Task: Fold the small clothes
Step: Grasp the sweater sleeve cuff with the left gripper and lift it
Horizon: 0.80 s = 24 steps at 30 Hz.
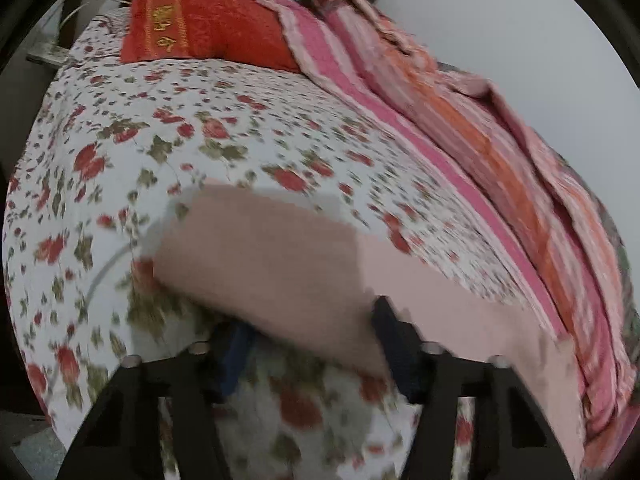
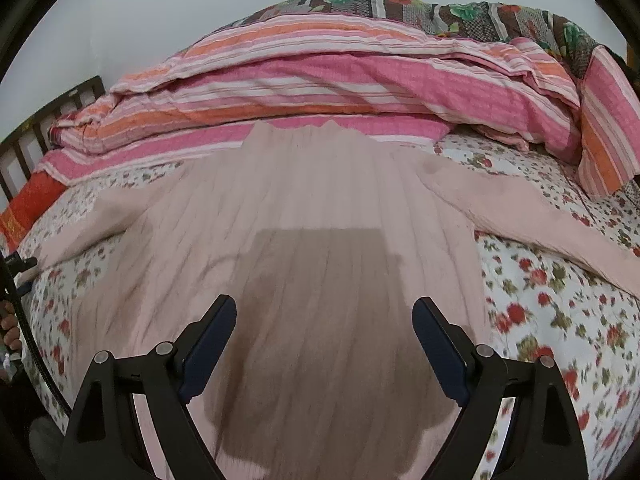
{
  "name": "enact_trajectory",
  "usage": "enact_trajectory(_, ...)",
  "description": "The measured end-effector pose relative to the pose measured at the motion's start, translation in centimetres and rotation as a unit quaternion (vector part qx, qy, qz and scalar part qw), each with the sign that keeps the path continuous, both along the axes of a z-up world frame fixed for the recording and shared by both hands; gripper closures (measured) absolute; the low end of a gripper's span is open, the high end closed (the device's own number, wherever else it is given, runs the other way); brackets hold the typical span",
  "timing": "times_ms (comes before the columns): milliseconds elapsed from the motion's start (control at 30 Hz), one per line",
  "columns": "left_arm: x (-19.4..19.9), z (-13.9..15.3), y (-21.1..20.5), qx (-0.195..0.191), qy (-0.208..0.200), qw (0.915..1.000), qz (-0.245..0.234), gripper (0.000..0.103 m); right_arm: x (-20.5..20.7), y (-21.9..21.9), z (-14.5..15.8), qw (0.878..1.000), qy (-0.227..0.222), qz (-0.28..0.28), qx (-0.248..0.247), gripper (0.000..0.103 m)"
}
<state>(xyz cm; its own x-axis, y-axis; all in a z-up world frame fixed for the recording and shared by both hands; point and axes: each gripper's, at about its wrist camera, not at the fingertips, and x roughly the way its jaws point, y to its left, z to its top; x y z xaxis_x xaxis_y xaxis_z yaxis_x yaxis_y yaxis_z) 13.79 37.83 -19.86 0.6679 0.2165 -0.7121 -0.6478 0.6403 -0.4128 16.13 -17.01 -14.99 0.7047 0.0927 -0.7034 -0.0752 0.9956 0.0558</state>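
Pink sweater (image 2: 320, 208) edge-to-edge across bedsheet (image 2: 560, 300)

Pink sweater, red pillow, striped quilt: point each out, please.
pink sweater (image 2: 320, 184): right wrist view, ribbed body panel.
red pillow (image 1: 208, 28): left wrist view, middle of its front face.
striped quilt (image 2: 320, 80): right wrist view, pink band on the folded heap.

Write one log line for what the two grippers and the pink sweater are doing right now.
stage: reaching | pink sweater: flat on floral bedsheet | left gripper: at sleeve, grip unclear | right gripper: open above sweater
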Motion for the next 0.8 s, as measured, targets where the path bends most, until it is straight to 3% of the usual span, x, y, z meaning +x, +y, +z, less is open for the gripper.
enact_trajectory(33,0.5,0.1,0.2,0.009,0.005,0.9999,0.005,0.081,0.5,-0.2,0.0,1.0,0.001,-0.002,-0.002,0.014)
enact_trajectory(100,1.4,1.3,-0.4,0.061,0.032,0.9976,0.006,0.097,1.1,-0.5,0.0,1.0,0.0,-0.005,-0.005,0.014)
enact_trajectory(233,3.2,5.5,-3.9,0.149,0.023,0.9885,-0.018,0.097,2.1,-1.7,0.4,1.0,-0.004,-0.01,-0.012,0.014)
enact_trajectory(333,4.7,8.5,-7.4,0.175,0.002,0.9834,-0.049,0.097,2.3,-2.8,0.8,1.0,-0.007,-0.012,-0.01,0.014)
enact_trajectory(467,7.4,11.9,-15.3,0.22,-0.018,0.9688,-0.113,0.097,2.0,-5.2,1.1,1.0,-0.015,-0.018,0.007,0.014)
enact_trajectory(667,11.3,14.4,-27.0,0.243,-0.042,0.9459,-0.211,0.097,1.7,-9.8,0.9,0.998,-0.013,-0.05,0.039,0.014)
enact_trajectory(800,13.4,14.5,-34.5,0.243,-0.049,0.9307,-0.269,0.097,1.0,-12.7,0.5,0.995,-0.013,-0.078,0.054,0.014)
